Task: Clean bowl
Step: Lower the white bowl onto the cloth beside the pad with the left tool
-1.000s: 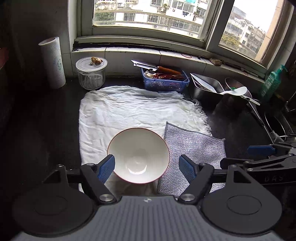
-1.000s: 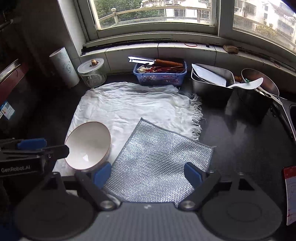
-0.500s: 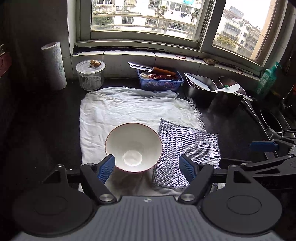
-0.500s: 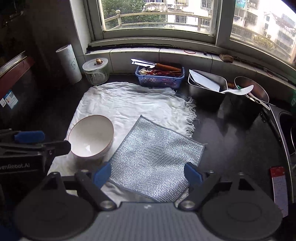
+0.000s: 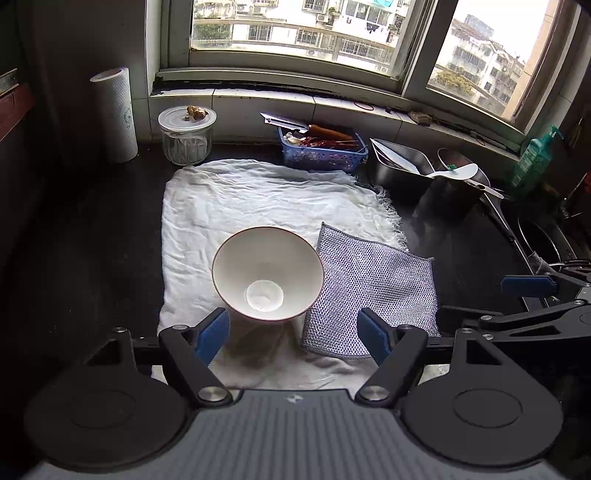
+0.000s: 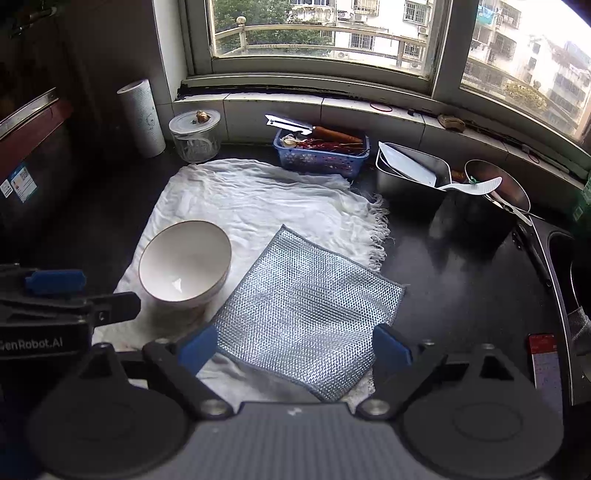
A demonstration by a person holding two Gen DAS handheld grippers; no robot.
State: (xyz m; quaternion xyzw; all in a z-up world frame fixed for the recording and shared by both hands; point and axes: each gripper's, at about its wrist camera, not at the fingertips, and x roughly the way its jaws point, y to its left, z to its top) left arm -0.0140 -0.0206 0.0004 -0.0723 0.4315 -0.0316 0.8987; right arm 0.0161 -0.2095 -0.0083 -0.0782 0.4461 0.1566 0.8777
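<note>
Left wrist view: left tool jaws spread wide, gripping nothing; white bowl sits upright on the white cloth just ahead of its fingertips. Right tool also spread wide and empty, mesh scrubbing cloth directly ahead between its fingers, bowl ahead-left. Dark counter underneath.

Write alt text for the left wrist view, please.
An open left gripper hovers before a white bowl standing on a white cloth, with a silver mesh cloth beside it on a dark counter under a window.
</note>
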